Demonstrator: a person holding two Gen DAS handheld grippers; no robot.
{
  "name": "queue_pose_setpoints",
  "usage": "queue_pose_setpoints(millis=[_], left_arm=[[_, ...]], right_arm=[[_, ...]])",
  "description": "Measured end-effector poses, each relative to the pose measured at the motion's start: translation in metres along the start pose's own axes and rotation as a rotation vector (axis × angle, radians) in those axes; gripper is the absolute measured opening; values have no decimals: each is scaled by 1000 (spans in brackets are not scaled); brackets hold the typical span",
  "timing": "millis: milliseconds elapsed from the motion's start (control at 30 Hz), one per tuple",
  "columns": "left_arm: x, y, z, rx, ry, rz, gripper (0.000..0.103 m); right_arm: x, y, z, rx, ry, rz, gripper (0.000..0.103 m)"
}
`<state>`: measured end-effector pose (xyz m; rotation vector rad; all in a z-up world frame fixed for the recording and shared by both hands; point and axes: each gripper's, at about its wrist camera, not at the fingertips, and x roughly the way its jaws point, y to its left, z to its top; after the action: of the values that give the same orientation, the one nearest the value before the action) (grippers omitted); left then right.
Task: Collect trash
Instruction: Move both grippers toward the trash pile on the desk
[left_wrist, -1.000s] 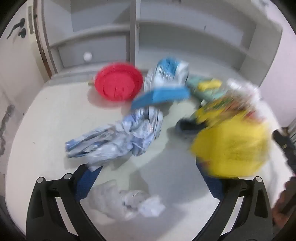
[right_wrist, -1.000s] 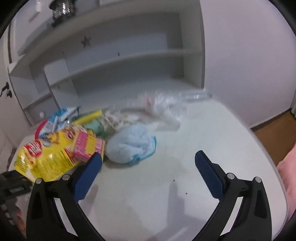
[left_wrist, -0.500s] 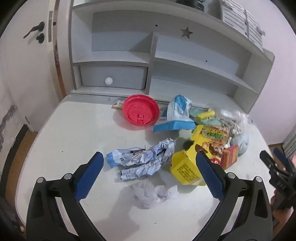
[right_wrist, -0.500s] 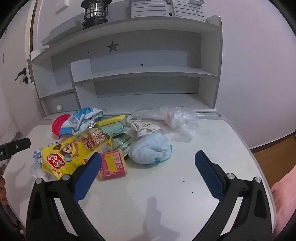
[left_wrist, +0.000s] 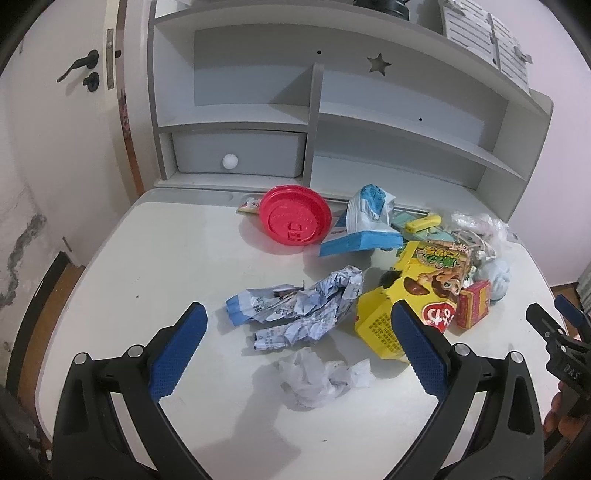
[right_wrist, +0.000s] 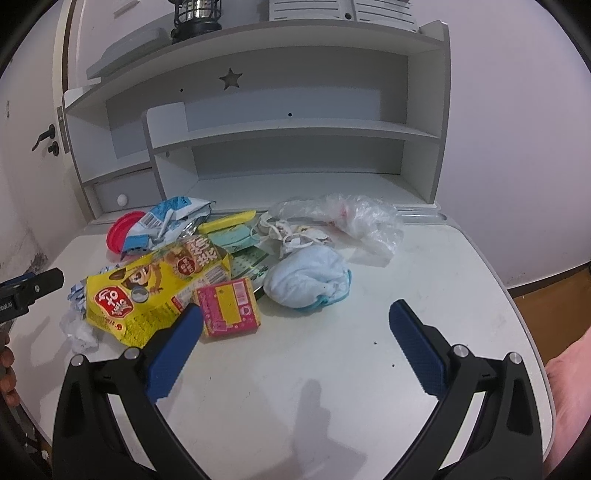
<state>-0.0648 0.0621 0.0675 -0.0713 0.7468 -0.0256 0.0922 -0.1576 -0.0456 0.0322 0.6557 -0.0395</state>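
Observation:
Trash lies in a heap on the white desk (left_wrist: 155, 258). In the left wrist view: a red lid (left_wrist: 293, 218), a blue-white snack bag (left_wrist: 365, 221), a crumpled blue-white wrapper (left_wrist: 299, 306), a white tissue wad (left_wrist: 317, 376), a yellow snack box (left_wrist: 410, 295), a small red-yellow box (left_wrist: 474, 303). My left gripper (left_wrist: 295, 343) is open and empty, above the tissue. In the right wrist view: the yellow box (right_wrist: 155, 291), the small box (right_wrist: 227, 306), a pale blue cloth wad (right_wrist: 308, 277), a clear plastic bag (right_wrist: 343, 218). My right gripper (right_wrist: 291, 339) is open and empty, near the desk's front.
A white hutch (left_wrist: 332, 122) with shelves and a small drawer (left_wrist: 236, 153) stands along the desk's back. A door with a black handle (left_wrist: 79, 68) is at the left. Wood floor (right_wrist: 535, 291) shows beyond the desk's right edge.
Both grippers have pulled back and up from the heap, so more of the desk and hutch shows. The yellow box went from held up near the left gripper to lying on the desk.

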Motion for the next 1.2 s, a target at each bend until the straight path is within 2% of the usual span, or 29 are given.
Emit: queue_pose_setpoints(millis=[367, 1200], left_arm=[[1, 1, -5, -4, 12, 21, 97], [-1, 11, -10, -26, 19, 26, 97]], right_arm=[[0, 0, -2, -20, 7, 34, 97], [-5, 23, -8, -95, 19, 44, 97]])
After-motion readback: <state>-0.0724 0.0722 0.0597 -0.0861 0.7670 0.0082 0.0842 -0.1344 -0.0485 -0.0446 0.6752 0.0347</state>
